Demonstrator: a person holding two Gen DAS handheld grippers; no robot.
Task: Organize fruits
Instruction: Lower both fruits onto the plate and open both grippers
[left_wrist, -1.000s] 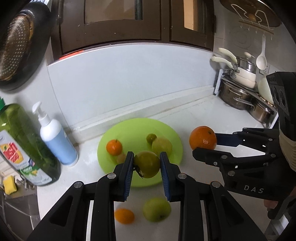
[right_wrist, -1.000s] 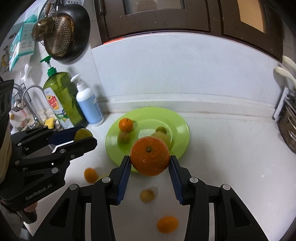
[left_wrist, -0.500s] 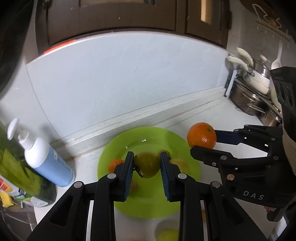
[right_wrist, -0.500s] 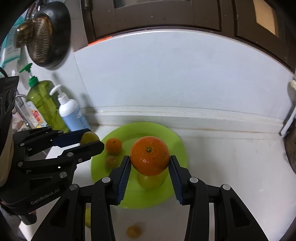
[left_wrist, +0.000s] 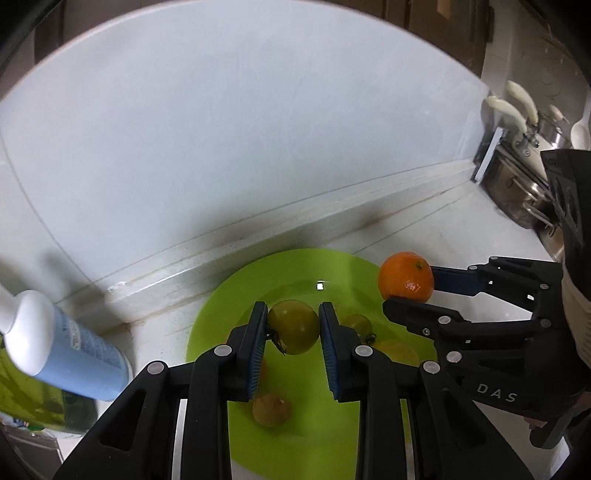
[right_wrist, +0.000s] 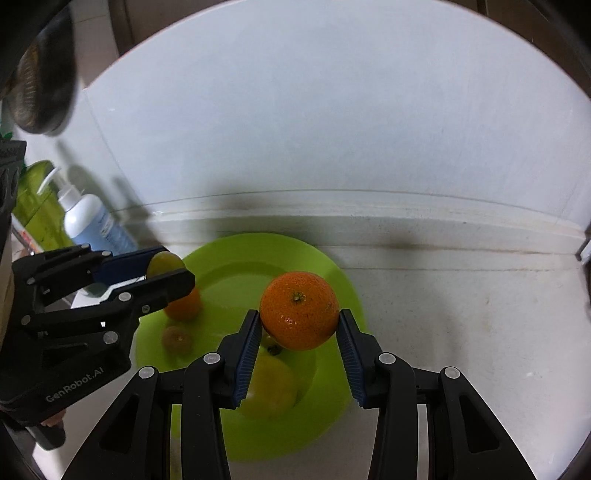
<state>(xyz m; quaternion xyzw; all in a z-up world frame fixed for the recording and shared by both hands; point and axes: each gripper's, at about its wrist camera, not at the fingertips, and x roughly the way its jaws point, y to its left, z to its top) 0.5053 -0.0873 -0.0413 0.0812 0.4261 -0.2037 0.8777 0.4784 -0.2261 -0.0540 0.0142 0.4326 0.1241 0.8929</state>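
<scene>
My left gripper (left_wrist: 293, 326) is shut on a green tomato (left_wrist: 293, 326) and holds it above the green plate (left_wrist: 295, 269). My right gripper (right_wrist: 299, 323) is shut on an orange (right_wrist: 299, 311), above the plate (right_wrist: 236, 254). The orange also shows in the left wrist view (left_wrist: 405, 276), and the tomato in the right wrist view (right_wrist: 165, 261). On the plate lie a small green fruit (left_wrist: 357, 325), a yellowish fruit (left_wrist: 271, 409), a tangerine (right_wrist: 183, 304), a small orange fruit (right_wrist: 177, 339) and a yellow-green apple (right_wrist: 271, 387).
A white and blue pump bottle (left_wrist: 62, 354) and a green soap bottle (right_wrist: 37, 199) stand left of the plate. Steel pots (left_wrist: 524, 192) sit on a rack at the right. The white backsplash wall (left_wrist: 258, 129) runs behind the plate.
Both grippers have moved forward and lower over the plate with their fruits still held. The loose fruits on the counter in front have dropped out of view.
</scene>
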